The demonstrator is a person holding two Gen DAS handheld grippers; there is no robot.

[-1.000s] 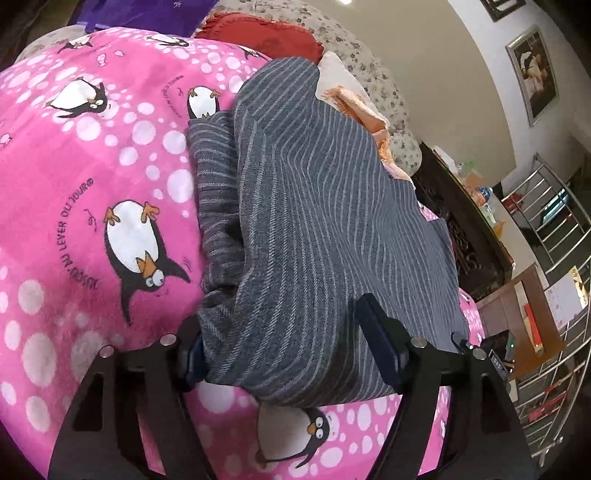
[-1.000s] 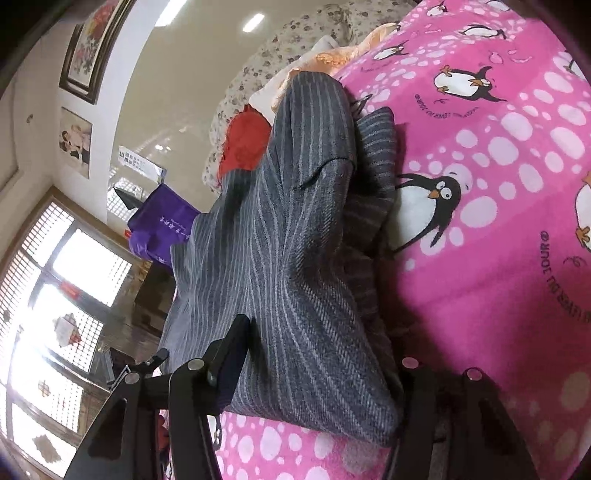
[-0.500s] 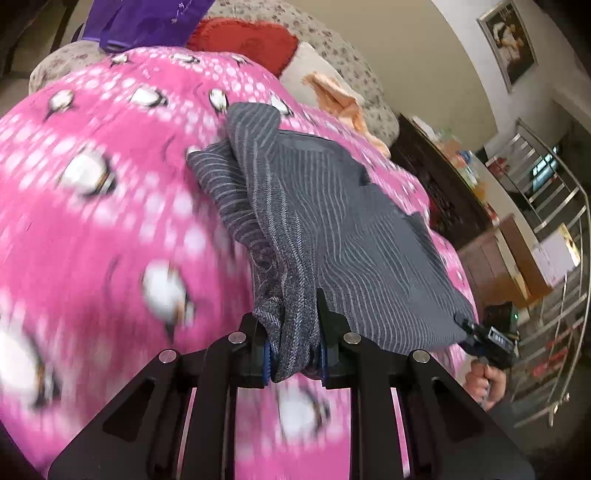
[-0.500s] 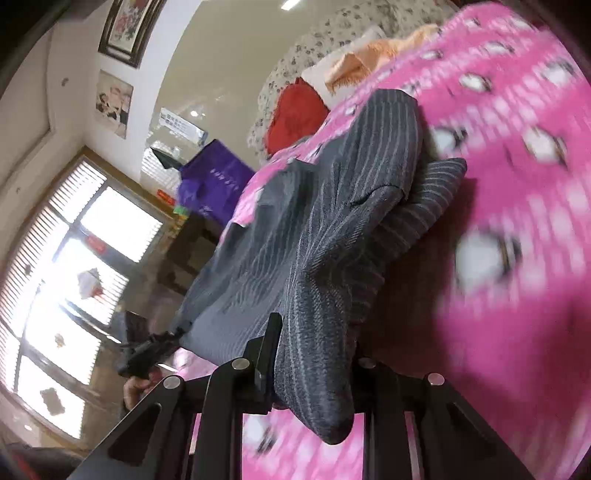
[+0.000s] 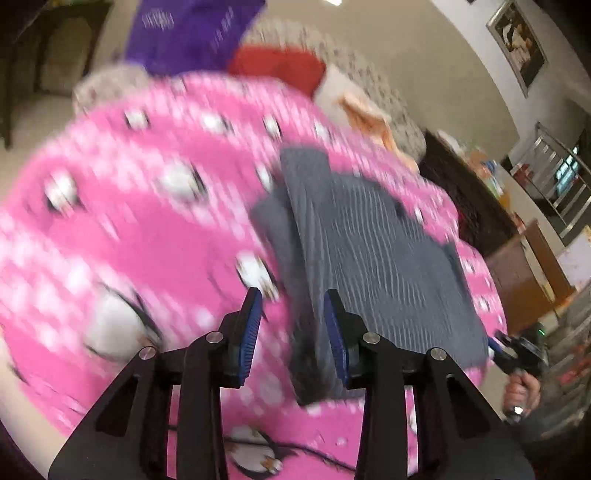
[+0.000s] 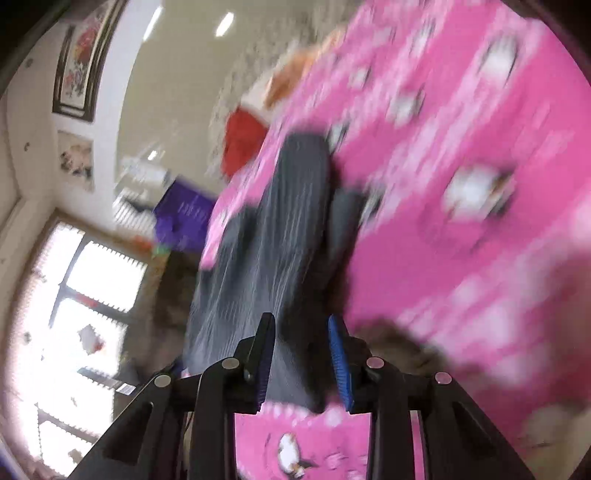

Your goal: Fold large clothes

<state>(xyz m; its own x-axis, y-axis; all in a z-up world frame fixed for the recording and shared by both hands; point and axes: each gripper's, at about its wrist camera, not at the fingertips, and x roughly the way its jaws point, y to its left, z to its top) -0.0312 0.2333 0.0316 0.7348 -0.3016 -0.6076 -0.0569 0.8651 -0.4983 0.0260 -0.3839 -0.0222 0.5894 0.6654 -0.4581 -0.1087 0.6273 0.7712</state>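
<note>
A grey striped garment (image 5: 369, 251) lies folded on a pink penguin blanket (image 5: 129, 229). My left gripper (image 5: 291, 295) hovers at its near left corner with jaws opening. The cloth edge sits between them against the right pad, with a gap to the left pad. In the right wrist view the garment (image 6: 280, 229) runs away from my right gripper (image 6: 301, 321). Its jaws are opening too, and a thick fold of cloth still fills the space between the pads. The right gripper (image 5: 511, 354), held by a hand (image 5: 524, 391), also shows at the garment's far right corner. Both views are blurred.
At the head of the bed are a purple bag (image 5: 192, 29), a red cushion (image 5: 280, 66) and an orange cloth (image 5: 369, 110). A dark wooden cabinet (image 5: 465, 192) stands beside the bed. A bright window (image 6: 74, 295) is on the other side.
Both grippers closed on the garment's near edge, pulled back toward me with it, then widened. The left pad has come off the cloth. The garment looks smaller and farther away.
</note>
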